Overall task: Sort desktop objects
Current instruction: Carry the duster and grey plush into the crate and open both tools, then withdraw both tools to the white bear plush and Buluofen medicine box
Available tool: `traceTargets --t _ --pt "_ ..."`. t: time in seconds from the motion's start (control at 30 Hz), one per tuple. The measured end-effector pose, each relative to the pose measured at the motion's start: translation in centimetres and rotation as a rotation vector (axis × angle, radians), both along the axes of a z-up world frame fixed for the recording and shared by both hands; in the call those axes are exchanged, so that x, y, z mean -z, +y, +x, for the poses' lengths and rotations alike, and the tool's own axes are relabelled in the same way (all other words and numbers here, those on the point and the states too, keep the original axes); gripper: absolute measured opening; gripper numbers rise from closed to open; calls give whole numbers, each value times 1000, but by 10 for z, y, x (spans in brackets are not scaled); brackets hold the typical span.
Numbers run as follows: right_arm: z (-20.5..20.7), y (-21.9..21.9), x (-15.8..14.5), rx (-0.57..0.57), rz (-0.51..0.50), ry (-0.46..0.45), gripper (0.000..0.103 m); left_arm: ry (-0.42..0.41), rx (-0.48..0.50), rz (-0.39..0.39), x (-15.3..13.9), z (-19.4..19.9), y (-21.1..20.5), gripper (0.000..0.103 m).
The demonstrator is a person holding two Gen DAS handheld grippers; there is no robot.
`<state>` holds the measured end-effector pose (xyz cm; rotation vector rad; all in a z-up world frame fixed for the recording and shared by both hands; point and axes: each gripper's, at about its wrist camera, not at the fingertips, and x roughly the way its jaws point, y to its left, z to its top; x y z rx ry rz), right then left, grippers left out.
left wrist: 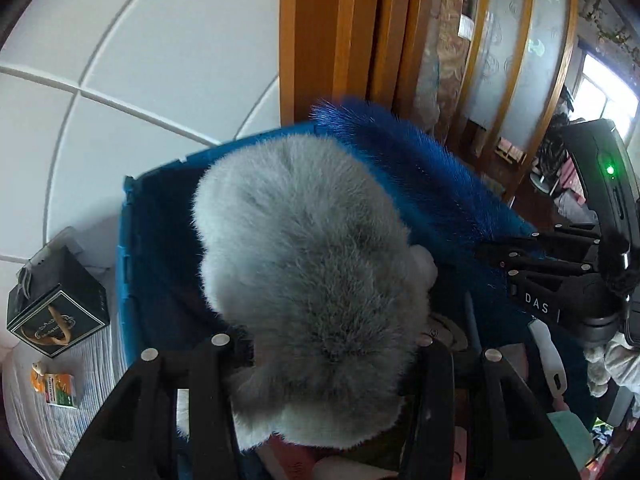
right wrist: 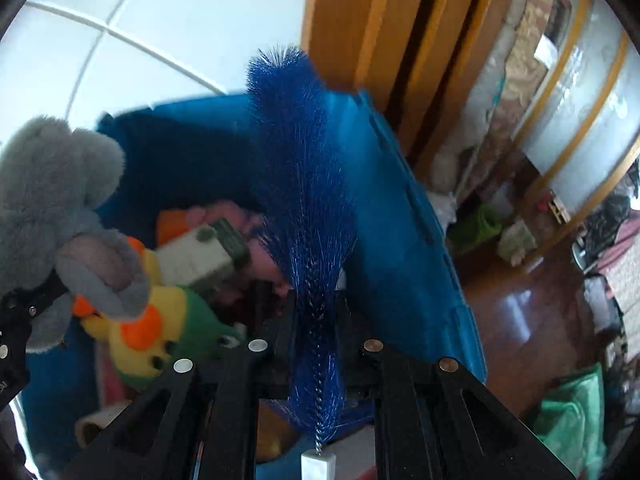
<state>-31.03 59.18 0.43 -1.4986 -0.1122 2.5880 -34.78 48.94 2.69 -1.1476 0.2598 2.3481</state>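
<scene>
Both tongs loaded above the open blue plastic bin (right wrist: 400, 216).

Left tongs (left wrist: 332, 344) clamped on a fluffy grey plush toy (left wrist: 304, 280); right tongs (right wrist: 316, 320) clamped on the twisted-wire stem of a blue bristle brush (right wrist: 304, 184), bristles pointing up and away. Below, inside the bin: a yellow, green and orange plush toy (right wrist: 160, 340) among other items. Beyond, white tiled wall (left wrist: 120, 60) and wooden door frame (right wrist: 360, 20).
</scene>
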Motion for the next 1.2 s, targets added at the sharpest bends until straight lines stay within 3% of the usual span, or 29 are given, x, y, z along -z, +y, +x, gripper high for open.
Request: traceTargets --t 0.2,0.4,0.47,0.57,0.63,0.7,0.9,1.2 --pt "-8 30 56 -3 -26 -161 18 -103 3 -120 40 -15 42 49" --pt "-9 44 75 9 -37 -205 25 -83 -2 -151 33 -15 54 54" --pt "-7 46 73 14 -53 -203 30 -55 1 -139 34 -5 12 63" --pt "-3 45 62 13 -59 -181 44 -6 -9 -131 23 0 -1 75" --pt "2 44 50 12 -55 -154 68 19 -12 -124 10 8 -15 76" --pt "7 42 37 10 -49 -125 80 34 -10 -111 0 14 -24 76" --pt "32 18 -14 -16 -22 -43 103 98 -36 -74 -31 28 -65 76" --pt "65 -79 -86 -121 -45 84 103 160 -123 33 -62 70 -188 77"
